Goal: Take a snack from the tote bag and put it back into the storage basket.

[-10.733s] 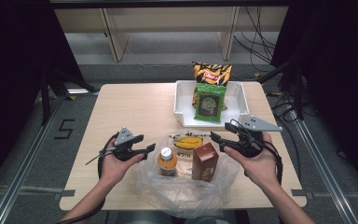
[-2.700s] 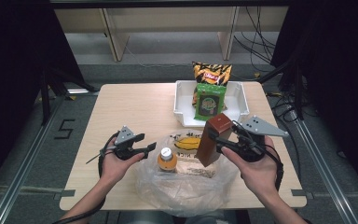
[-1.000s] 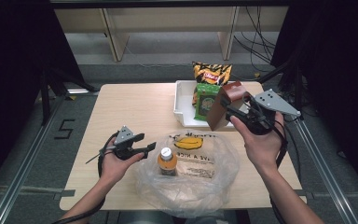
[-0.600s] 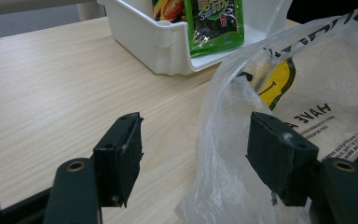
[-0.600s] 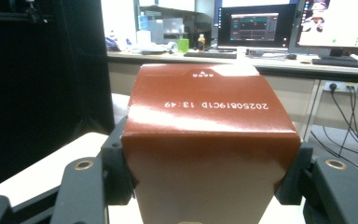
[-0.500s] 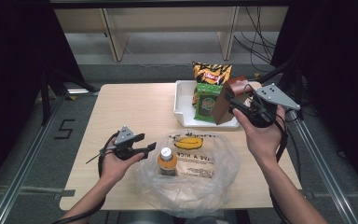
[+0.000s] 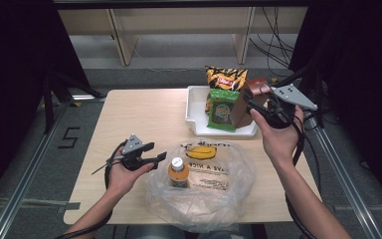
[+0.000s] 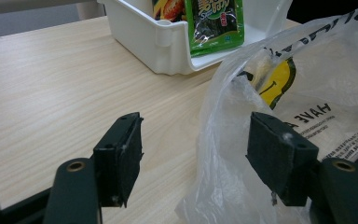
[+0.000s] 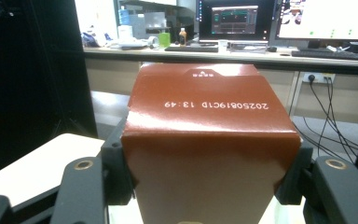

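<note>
The right gripper point(image 7: 258, 105) is clamped on the brown box point(image 9: 209, 135), above the white bin point(image 7: 194, 112) beside the green packet point(image 7: 222, 109). The left gripper point(image 8: 193, 154) stands apart at the plastic bag point(image 8: 307, 116), perhaps touching it. Next: lower the box, then release.

The carton point(image 9: 209, 140) is reddish brown with a line of white printed digits on its top flap, and the jaws at its sides are black. Just beside the carton, the tray point(image 7: 195, 113) is white and holds a green packet point(image 7: 222, 109) with a dark panel, with an orange-yellow chip bag point(image 7: 224, 78) marked by dark stripes and a red logo behind it. Nearer than the carton, on the pale wood-grain worktop point(image 7: 144, 117), the bag point(image 7: 214, 191) is clear plastic with a yellow smiling face and black lettering, and the bottle point(image 7: 178, 173) in it is orange with a white cap.
</note>
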`<state>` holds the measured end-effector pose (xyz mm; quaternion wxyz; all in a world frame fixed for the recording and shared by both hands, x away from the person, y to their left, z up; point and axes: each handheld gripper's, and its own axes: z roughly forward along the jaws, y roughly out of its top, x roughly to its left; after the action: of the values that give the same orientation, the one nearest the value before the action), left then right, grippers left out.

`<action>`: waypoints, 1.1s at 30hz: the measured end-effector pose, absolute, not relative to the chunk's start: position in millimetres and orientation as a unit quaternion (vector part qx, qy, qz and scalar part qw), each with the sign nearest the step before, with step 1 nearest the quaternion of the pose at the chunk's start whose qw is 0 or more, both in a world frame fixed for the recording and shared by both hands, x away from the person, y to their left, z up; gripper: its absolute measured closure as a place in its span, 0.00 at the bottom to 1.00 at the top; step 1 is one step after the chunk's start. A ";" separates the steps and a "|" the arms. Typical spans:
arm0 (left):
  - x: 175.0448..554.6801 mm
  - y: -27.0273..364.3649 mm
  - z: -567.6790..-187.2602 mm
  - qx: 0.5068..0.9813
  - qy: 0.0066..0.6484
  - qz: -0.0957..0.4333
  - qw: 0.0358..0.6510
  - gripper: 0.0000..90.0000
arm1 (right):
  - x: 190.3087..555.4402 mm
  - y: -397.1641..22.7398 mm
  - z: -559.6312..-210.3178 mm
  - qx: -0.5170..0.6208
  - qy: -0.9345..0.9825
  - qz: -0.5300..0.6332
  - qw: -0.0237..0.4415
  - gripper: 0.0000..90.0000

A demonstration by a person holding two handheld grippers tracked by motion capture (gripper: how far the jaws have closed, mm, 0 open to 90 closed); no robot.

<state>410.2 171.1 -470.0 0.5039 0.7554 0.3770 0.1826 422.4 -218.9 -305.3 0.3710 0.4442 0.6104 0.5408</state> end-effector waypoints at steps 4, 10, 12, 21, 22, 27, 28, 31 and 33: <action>410.3 171.3 -470.2 0.755 0.377 0.183 0.504 0.39 | 428.1 -221.7 -305.6 0.442 0.612 0.536 0.378 0.43; 410.5 171.2 -470.6 0.753 0.381 0.180 0.505 0.39 | 435.9 -223.8 -307.0 0.451 0.608 0.532 0.379 0.43; 410.6 171.1 -470.7 0.753 0.381 0.180 0.505 0.39 | 438.5 -224.0 -307.1 0.452 0.605 0.533 0.381 0.43; 410.1 171.4 -470.2 0.752 0.383 0.183 0.504 0.39 | 450.3 -227.0 -307.1 0.462 0.600 0.528 0.384 0.43; 410.2 171.4 -470.2 0.752 0.383 0.183 0.504 0.39 | 451.8 -227.4 -307.5 0.463 0.600 0.528 0.384 0.43; 410.8 171.6 -470.7 0.752 0.382 0.181 0.506 0.39 | 459.4 -230.2 -310.2 0.467 0.599 0.523 0.386 0.43; 410.8 171.5 -470.7 0.752 0.382 0.181 0.506 0.39 | 460.4 -230.2 -310.6 0.469 0.597 0.523 0.387 0.43; 410.8 171.5 -470.8 0.752 0.382 0.181 0.506 0.39 | 463.8 -231.6 -311.1 0.474 0.594 0.522 0.387 0.43; 410.9 171.5 -470.7 0.753 0.381 0.181 0.506 0.39 | 465.7 -232.8 -311.3 0.474 0.596 0.519 0.389 0.43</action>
<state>410.9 171.5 -470.7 0.5056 0.7525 0.3812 0.1811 465.7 -232.8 -311.3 0.3892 0.4737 0.5960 0.5186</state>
